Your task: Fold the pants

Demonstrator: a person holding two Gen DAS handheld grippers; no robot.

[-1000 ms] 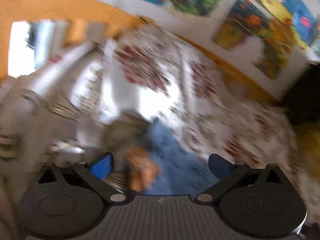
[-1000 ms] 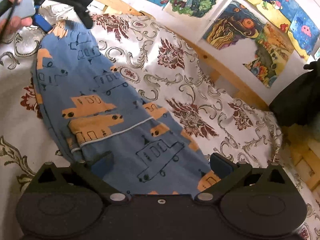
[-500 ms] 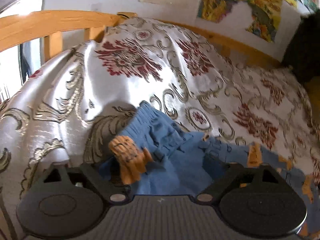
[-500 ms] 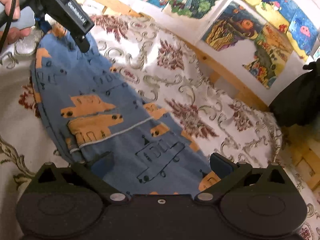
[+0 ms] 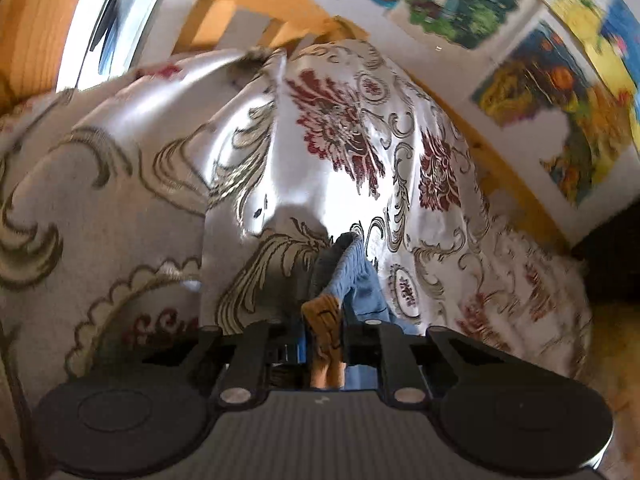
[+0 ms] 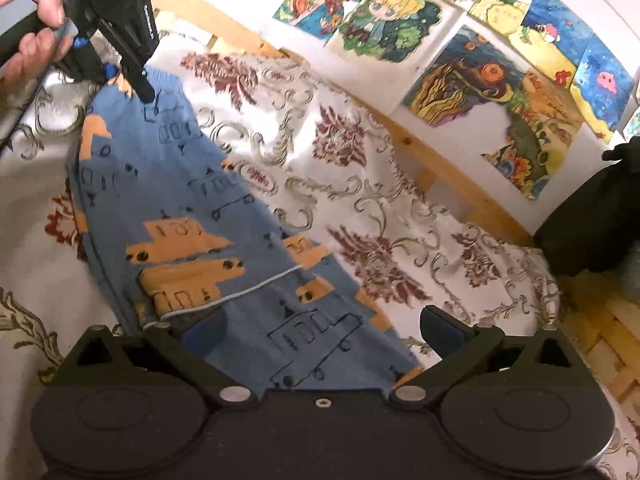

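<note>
Blue pants [image 6: 192,208] printed with orange vehicles lie stretched along the patterned bedspread [image 6: 360,184]. In the left wrist view my left gripper [image 5: 324,340] is shut on the far end of the pants [image 5: 352,276], pinching an orange patch and bunched blue fabric between its fingers. The right wrist view shows that left gripper [image 6: 120,76] at the top left, held by a hand [image 6: 32,20]. My right gripper [image 6: 324,330] stands open over the near end of the pants, its pads either side of the cloth and nothing between them.
The bedspread [image 5: 160,160] is shiny white with red flowers and gold scrolls, rumpled near the left gripper. A wooden bed rail [image 6: 440,168] runs behind it, under colourful drawings [image 6: 384,12] on the wall. A dark object [image 6: 592,224] sits at the right.
My left gripper was open over the far end of the pants and has now shut on it, bunching the fabric. The right gripper has stayed open over the near end.
</note>
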